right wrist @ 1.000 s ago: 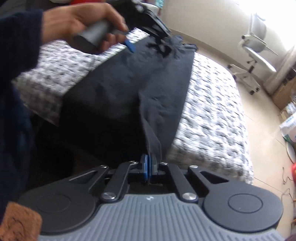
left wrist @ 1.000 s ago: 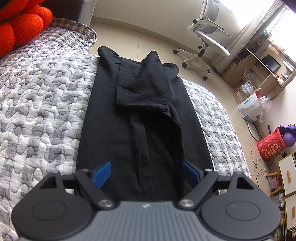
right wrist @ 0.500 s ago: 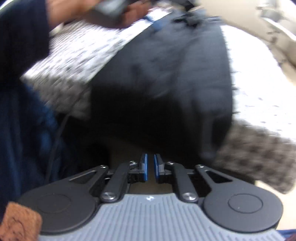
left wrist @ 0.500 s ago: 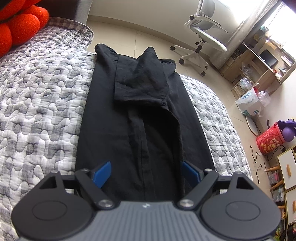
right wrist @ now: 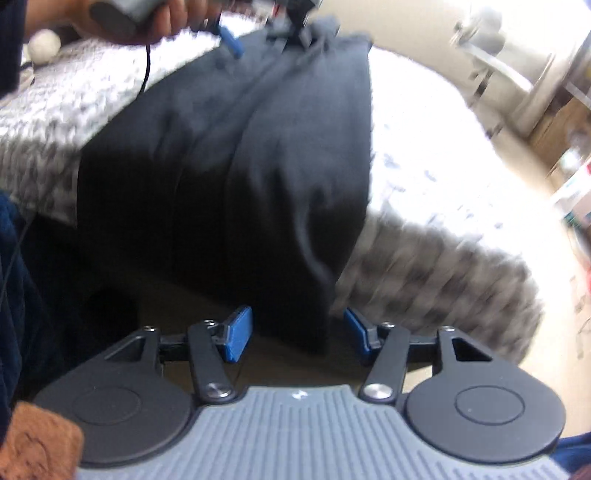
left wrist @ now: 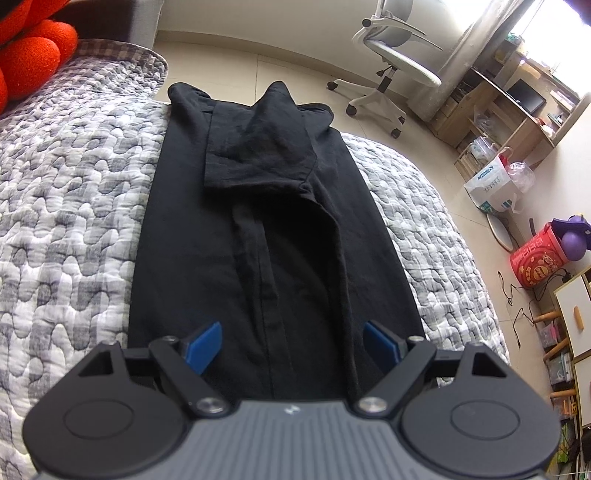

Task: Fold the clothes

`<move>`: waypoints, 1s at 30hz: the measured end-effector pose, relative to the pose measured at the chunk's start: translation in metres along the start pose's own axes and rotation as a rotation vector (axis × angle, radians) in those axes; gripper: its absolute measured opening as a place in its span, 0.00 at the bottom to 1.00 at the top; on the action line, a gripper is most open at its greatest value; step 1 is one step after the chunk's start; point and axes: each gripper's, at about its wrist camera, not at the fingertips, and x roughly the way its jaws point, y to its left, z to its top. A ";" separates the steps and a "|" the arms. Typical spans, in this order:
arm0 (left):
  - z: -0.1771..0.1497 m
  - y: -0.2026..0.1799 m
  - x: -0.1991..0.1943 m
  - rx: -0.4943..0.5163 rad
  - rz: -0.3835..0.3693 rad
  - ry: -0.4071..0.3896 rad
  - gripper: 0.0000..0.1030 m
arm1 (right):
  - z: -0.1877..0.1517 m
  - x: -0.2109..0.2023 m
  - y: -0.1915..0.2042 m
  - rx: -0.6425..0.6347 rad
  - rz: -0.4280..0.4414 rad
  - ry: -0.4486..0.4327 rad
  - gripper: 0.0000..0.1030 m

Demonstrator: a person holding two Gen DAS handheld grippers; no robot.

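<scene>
A bed (left wrist: 74, 206) is covered with a quilt (left wrist: 417, 206) in a grey and white pattern. A black garment (left wrist: 280, 236) is laid lengthwise along the middle of the quilt, with its sides folded inward and one sleeve folded across the top. Its near end is seen hanging over the bed's edge (right wrist: 280, 258). Red cushions (left wrist: 26, 62) are placed at the far left corner.

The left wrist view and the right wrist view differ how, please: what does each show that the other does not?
Only the left wrist view shows the red plush, the desk, the red tin and the open left gripper seen from behind. Only the right wrist view shows the hand holding the left gripper, the garment's hem hanging over the bed edge, and the open right gripper. Both show the black garment on the grey quilt and the office chair.
</scene>
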 end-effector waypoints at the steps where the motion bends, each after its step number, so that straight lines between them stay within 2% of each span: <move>1: 0.000 0.000 0.000 -0.004 -0.002 -0.001 0.82 | -0.001 0.004 -0.002 0.009 0.008 0.016 0.06; 2: 0.000 0.001 -0.001 -0.009 -0.003 -0.002 0.82 | -0.001 0.004 -0.004 0.018 0.018 0.014 0.03; 4: 0.000 0.002 -0.001 -0.012 -0.005 -0.004 0.82 | -0.001 0.001 -0.006 0.030 0.043 0.006 0.03; 13: -0.001 0.004 -0.003 -0.010 -0.002 -0.002 0.82 | -0.001 -0.005 -0.014 0.139 0.165 0.074 0.04; 14: -0.001 0.004 -0.003 -0.011 -0.003 -0.001 0.82 | -0.001 -0.002 -0.015 0.145 0.133 0.088 0.07; 15: -0.001 0.004 -0.003 -0.012 -0.004 -0.001 0.82 | -0.002 0.001 -0.017 0.146 0.085 0.094 0.16; 19: -0.001 0.004 -0.004 -0.013 -0.010 -0.003 0.82 | 0.001 -0.016 -0.019 0.133 0.120 0.033 0.16; 22: -0.001 0.004 -0.004 -0.012 -0.010 -0.003 0.82 | 0.004 -0.042 -0.012 0.063 0.116 -0.083 0.19; 23: -0.001 0.004 -0.004 -0.012 -0.008 -0.002 0.82 | 0.007 -0.049 -0.007 0.027 0.102 -0.123 0.32; 24: -0.001 0.005 -0.003 -0.013 -0.006 -0.002 0.82 | 0.009 -0.053 -0.004 0.002 0.101 -0.149 0.54; 25: -0.001 0.005 -0.003 -0.014 -0.005 -0.001 0.82 | 0.011 -0.056 -0.003 -0.015 0.108 -0.167 0.60; 26: -0.001 0.005 -0.003 -0.015 -0.005 -0.002 0.82 | 0.012 -0.059 -0.001 -0.032 0.116 -0.185 0.62; 30: -0.001 0.005 -0.002 -0.012 -0.002 -0.003 0.82 | 0.030 -0.039 -0.021 -0.047 0.163 -0.158 0.61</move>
